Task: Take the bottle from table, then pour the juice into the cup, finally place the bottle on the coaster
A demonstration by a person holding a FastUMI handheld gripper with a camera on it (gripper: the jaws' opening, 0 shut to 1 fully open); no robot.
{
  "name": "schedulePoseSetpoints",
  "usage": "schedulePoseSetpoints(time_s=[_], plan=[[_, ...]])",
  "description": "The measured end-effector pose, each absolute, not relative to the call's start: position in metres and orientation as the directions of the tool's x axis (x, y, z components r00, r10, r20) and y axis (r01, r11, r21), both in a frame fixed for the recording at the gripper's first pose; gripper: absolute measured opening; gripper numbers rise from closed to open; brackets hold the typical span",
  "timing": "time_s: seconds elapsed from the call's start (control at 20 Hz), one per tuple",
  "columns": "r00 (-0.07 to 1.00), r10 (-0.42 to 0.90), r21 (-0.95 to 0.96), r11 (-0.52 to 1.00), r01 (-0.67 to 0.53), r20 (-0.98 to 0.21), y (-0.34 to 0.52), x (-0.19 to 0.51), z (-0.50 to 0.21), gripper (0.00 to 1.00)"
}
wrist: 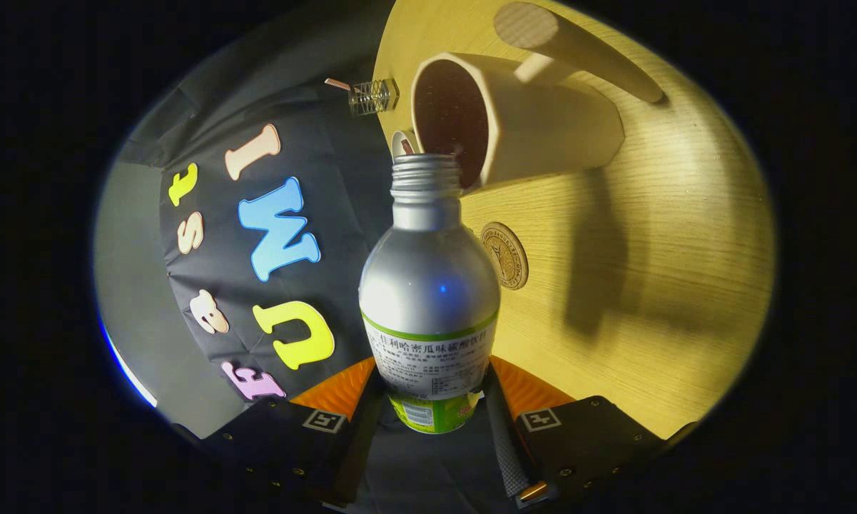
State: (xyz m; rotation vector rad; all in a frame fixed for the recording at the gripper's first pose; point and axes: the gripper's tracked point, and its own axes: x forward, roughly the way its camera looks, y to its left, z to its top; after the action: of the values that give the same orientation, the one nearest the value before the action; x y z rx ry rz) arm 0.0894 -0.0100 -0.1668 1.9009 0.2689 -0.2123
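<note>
Now | jaws clamped on bottle [429, 300] | silver, uncapped, green-edged label | mouth at cup [514, 121] rim

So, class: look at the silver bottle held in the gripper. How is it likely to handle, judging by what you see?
The bottle looks like rigid metal, so it probably won't crumple where the gripper clamps its label. Its smooth, shiny, round body may slip or twist. It has no cap and is tipped toward the cup, so it would likely spill if jolted.

Warm, dim light casts a long dark shadow of the cup [521, 121] across the wooden table [671, 285], glare whitens the bottle [429, 285], and fisheye distortion bends the edges.
</note>
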Motion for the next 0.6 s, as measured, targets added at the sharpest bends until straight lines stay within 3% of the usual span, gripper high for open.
schedulePoseSetpoints(time_s=[0.6], plan=[[0.961,0.071,0.887,-0.371,0.276,-0.269,-0.0097,0.0927,-0.1618,0.74]])
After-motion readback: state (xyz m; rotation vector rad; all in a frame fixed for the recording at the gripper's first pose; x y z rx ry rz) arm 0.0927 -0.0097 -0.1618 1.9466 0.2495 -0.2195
